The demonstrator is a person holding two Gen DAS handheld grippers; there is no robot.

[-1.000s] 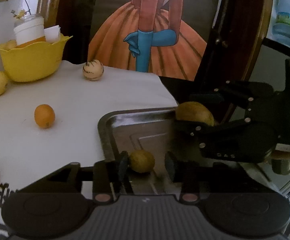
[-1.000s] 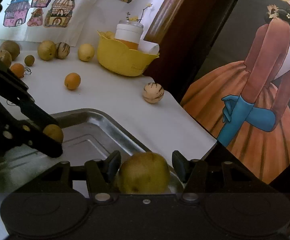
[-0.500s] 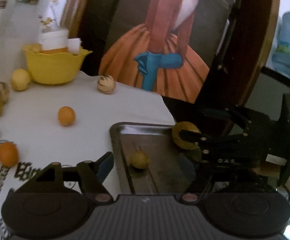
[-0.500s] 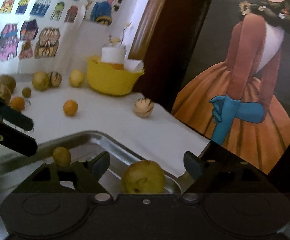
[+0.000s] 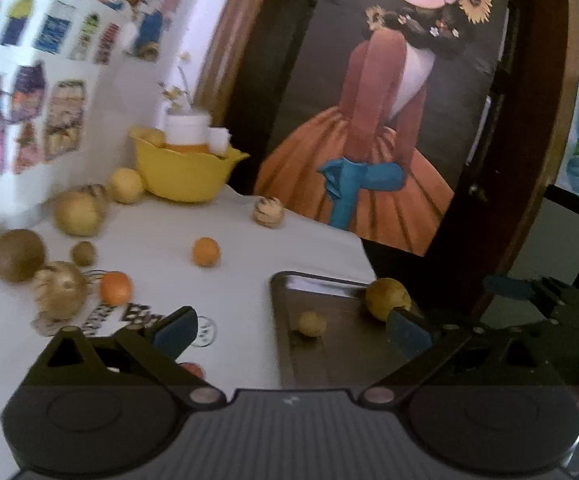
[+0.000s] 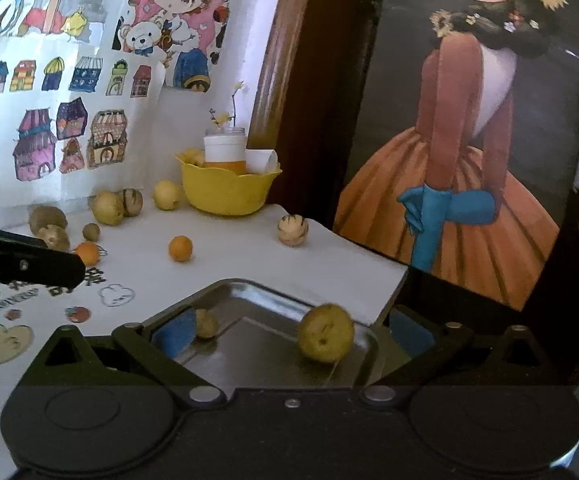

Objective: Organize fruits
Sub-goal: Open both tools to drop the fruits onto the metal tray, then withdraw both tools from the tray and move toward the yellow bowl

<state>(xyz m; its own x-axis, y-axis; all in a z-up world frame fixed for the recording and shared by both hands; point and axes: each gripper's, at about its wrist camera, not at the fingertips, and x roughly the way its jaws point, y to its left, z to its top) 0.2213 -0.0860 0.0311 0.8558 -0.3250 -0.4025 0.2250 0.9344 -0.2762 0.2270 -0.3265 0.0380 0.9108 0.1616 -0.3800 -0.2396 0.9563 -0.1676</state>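
Note:
A metal tray (image 5: 329, 364) (image 6: 265, 300) sits at the table's near right corner. In it lie a small yellow-green fruit (image 5: 312, 323) (image 6: 206, 323) and a bigger yellow-green fruit (image 5: 387, 298) (image 6: 325, 332) near the far right rim. My left gripper (image 5: 289, 330) is open and empty, above the tray's left edge. My right gripper (image 6: 289, 330) is open and empty, above the tray. Several loose fruits lie on the white cloth: an orange (image 5: 205, 251) (image 6: 180, 248), a striped melon (image 5: 268, 210) (image 6: 292, 230), another orange (image 5: 116, 288) (image 6: 87, 253).
A yellow bowl (image 5: 185, 172) (image 6: 227, 190) with a white jar stands at the back. Several brown and yellow fruits (image 5: 77, 214) (image 6: 107, 208) cluster at the back left by the wall of drawings. A large painted panel (image 5: 377, 120) stands right of the table edge.
Both grippers opened, let go of their fruits in the tray, and pulled back and up. The bigger fruit now rests by the tray's far right rim.

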